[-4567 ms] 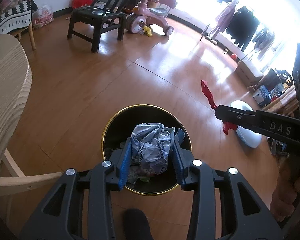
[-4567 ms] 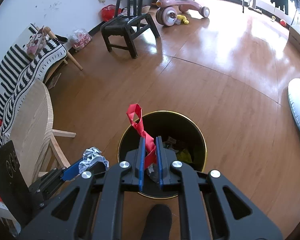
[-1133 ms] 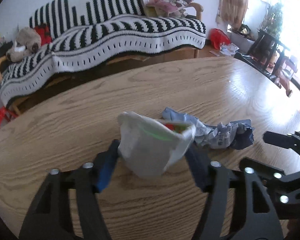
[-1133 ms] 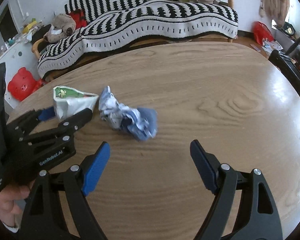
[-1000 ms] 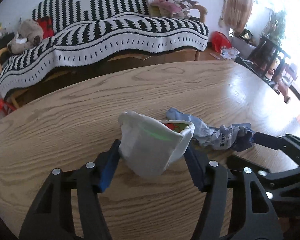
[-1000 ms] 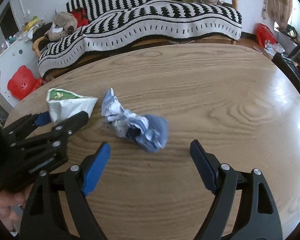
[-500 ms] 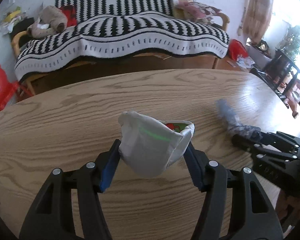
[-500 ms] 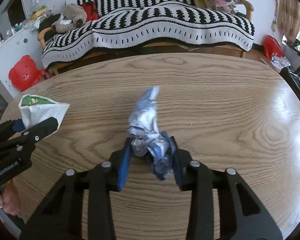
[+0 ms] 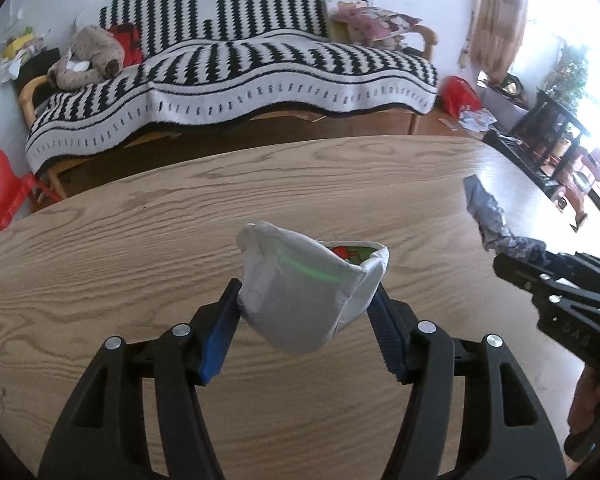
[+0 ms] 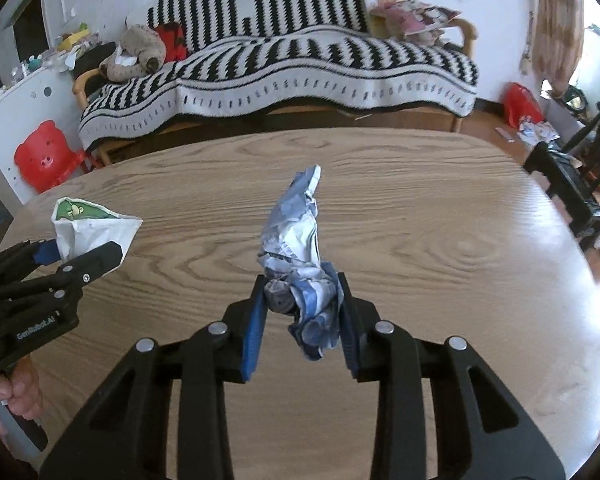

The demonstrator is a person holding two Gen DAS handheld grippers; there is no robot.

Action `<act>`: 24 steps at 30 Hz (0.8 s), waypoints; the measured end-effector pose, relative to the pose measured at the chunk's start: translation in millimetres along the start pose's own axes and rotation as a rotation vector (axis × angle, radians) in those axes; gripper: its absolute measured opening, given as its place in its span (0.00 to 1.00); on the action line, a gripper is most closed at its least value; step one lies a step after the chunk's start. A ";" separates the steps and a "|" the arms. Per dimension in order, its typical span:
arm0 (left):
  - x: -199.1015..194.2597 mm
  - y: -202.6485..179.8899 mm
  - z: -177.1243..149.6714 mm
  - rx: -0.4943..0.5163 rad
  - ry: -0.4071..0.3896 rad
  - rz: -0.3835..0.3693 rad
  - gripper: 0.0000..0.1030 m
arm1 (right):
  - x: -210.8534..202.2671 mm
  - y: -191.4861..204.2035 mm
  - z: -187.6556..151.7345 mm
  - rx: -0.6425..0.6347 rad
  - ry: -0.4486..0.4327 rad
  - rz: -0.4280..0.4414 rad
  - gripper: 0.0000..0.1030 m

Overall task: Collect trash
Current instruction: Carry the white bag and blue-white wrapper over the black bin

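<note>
My left gripper (image 9: 306,308) is shut on a white snack bag (image 9: 308,292) with green and red print and holds it above the oval wooden table (image 9: 140,240). The bag also shows at the left of the right wrist view (image 10: 94,228). My right gripper (image 10: 302,304) is shut on a crumpled blue and white wrapper (image 10: 300,248) and holds it above the table (image 10: 440,240). That wrapper shows at the right of the left wrist view (image 9: 496,224), in the right gripper's tips.
A sofa with a black and white striped blanket (image 9: 236,68) stands behind the table. A red plastic stool (image 10: 44,156) is at the left. A dark chair (image 10: 572,176) stands by the table's right edge. A red bag (image 9: 460,94) lies on the floor.
My right gripper closed on the blue and white wrapper and lifted it off the table. My left gripper kept its hold on the white bag and rose a little.
</note>
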State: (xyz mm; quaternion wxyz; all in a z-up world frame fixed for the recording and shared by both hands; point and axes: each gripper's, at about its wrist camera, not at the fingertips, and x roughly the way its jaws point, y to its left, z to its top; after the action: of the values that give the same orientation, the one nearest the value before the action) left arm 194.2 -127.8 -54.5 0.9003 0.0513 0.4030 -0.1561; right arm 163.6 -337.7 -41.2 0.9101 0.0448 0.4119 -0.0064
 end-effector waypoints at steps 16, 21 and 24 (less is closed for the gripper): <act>-40.6 -179.6 -26.9 0.170 -0.010 -0.235 0.59 | -167.9 -169.4 -102.2 0.174 -0.085 -0.203 0.32; -45.4 -246.5 -44.3 0.219 0.019 -0.321 0.59 | -214.9 -238.9 -150.6 0.293 -0.089 -0.271 0.32; -49.2 -288.4 -54.3 0.261 0.030 -0.369 0.59 | -241.2 -276.8 -181.2 0.361 -0.088 -0.322 0.32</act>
State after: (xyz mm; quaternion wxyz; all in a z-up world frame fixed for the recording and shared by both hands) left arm 31.8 -377.0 -44.7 0.8362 0.0950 0.3953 -0.3681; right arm -145.0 -603.8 -0.3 0.8916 0.1401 0.3660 -0.2268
